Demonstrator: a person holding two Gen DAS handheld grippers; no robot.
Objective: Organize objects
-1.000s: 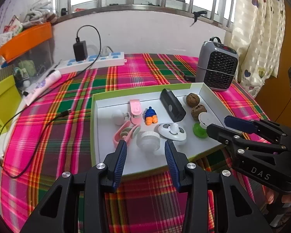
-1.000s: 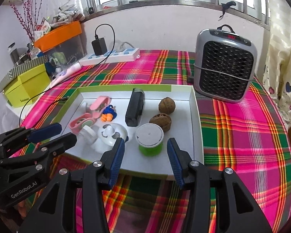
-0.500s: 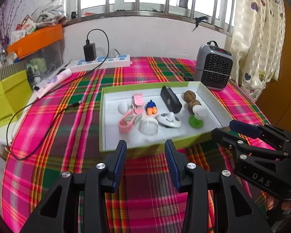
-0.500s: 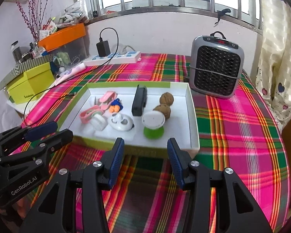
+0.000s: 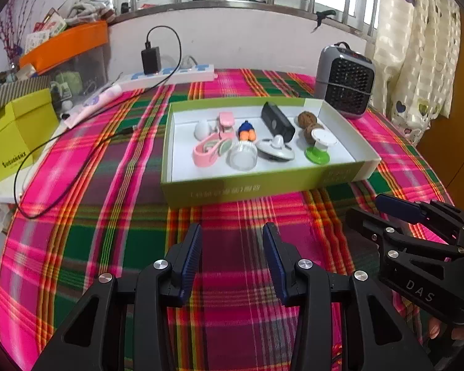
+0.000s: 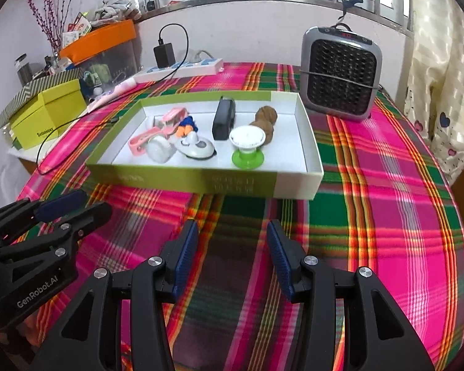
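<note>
A shallow green-and-white box [image 5: 263, 182] [image 6: 201, 179] sits on the plaid tablecloth and holds several small items: a pink clip [image 5: 207, 151], a clear round lid [image 5: 242, 159], a white disc toy [image 5: 275, 151], a black case [image 5: 277, 120], two walnuts [image 5: 307, 123], a white-and-green cup [image 5: 320, 145] [image 6: 247, 145] and a blue-orange figure [image 5: 247, 130]. My left gripper [image 5: 232, 259] is open and empty, above the cloth in front of the box. My right gripper [image 6: 232, 256] is open and empty, also short of the box; it also shows in the left wrist view [image 5: 383, 210].
A grey fan heater [image 5: 345, 82] [image 6: 341, 72] stands behind the box at the right. A power strip with a black charger [image 5: 170, 72] and its cable lie at the back. A yellow-green box [image 5: 12, 136] and an orange-lidded bin [image 5: 65, 43] stand at the left.
Both grippers have pulled back from over the box toward the near side of the table, open throughout. The box and its items now look farther away.
</note>
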